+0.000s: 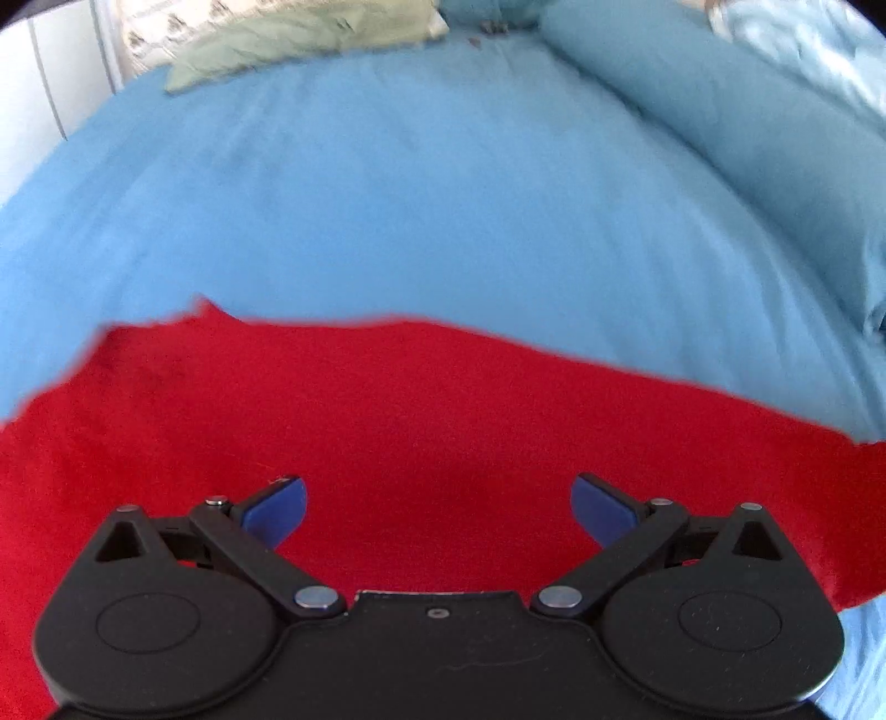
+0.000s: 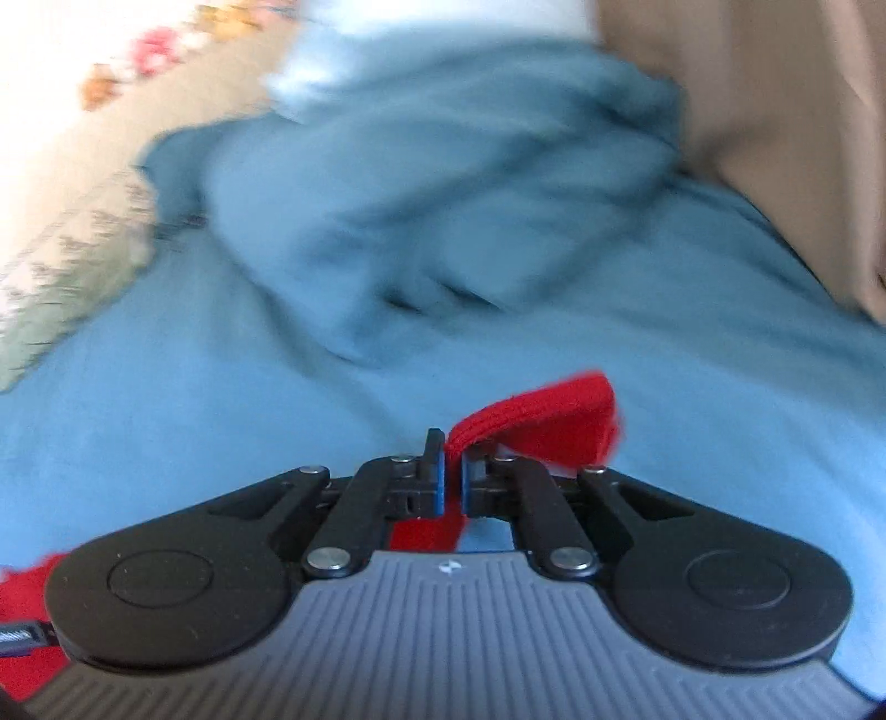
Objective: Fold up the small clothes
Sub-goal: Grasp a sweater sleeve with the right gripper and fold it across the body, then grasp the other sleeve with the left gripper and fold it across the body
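Only the right wrist view shows the right tongs (image 2: 453, 479) pinching the red garment (image 2: 531, 418); left tongs (image 1: 438, 512) gape above it.

I can read no words, numbers or brand names in either view. The only sign I find is a small pale emblem (image 2: 444, 566) on the grey ribbed housing of the right claw (image 2: 453, 481), just behind its fingers; it is too small for me to say what it shows. The patterned cloth (image 1: 166, 22) at the far left of the bed (image 1: 421, 194) carries only blurred marks, not letters.
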Demonstrator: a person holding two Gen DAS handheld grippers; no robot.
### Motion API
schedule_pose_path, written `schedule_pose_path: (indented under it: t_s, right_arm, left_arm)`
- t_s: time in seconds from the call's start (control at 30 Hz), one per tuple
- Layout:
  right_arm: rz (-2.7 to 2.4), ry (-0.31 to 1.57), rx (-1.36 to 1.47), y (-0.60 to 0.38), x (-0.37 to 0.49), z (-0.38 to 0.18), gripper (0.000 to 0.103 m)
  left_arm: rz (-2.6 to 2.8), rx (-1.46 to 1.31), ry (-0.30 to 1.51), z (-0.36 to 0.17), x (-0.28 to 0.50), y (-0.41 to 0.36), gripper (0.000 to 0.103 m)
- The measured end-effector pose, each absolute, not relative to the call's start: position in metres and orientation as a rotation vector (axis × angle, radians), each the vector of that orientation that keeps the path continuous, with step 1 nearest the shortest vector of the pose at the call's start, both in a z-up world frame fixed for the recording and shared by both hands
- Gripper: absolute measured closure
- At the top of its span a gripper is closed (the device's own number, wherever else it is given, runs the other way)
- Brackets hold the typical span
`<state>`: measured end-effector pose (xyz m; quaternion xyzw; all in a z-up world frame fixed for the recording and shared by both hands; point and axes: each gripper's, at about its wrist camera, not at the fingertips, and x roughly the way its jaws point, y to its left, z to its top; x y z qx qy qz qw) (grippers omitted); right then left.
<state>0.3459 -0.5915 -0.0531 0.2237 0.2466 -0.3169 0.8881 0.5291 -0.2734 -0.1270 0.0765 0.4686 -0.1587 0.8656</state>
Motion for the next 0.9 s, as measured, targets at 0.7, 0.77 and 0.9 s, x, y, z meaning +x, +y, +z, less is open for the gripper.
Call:
schedule_pose_path:
  t_s: [0.7,0.77,0.9]
  right_arm:
    - [0.231,0.713,0.012,-0.149,0.500,-0.151,0.082]
    - [0.244,0.718,-0.047,-0.140,0.496,-0.159,0.076]
    - [0.260,0.700,-0.164,-0.133,0.483,-0.164,0.024]
  left_arm:
    - [-0.069,-0.085,1.015,-0.127,0.510,0.084,0.000]
    - [-0.089,-0.111,1.019,-0.130,0.509,0.083,0.000]
    - [-0.152,-0.136,1.007,-0.128,0.515,0.065,0.000]
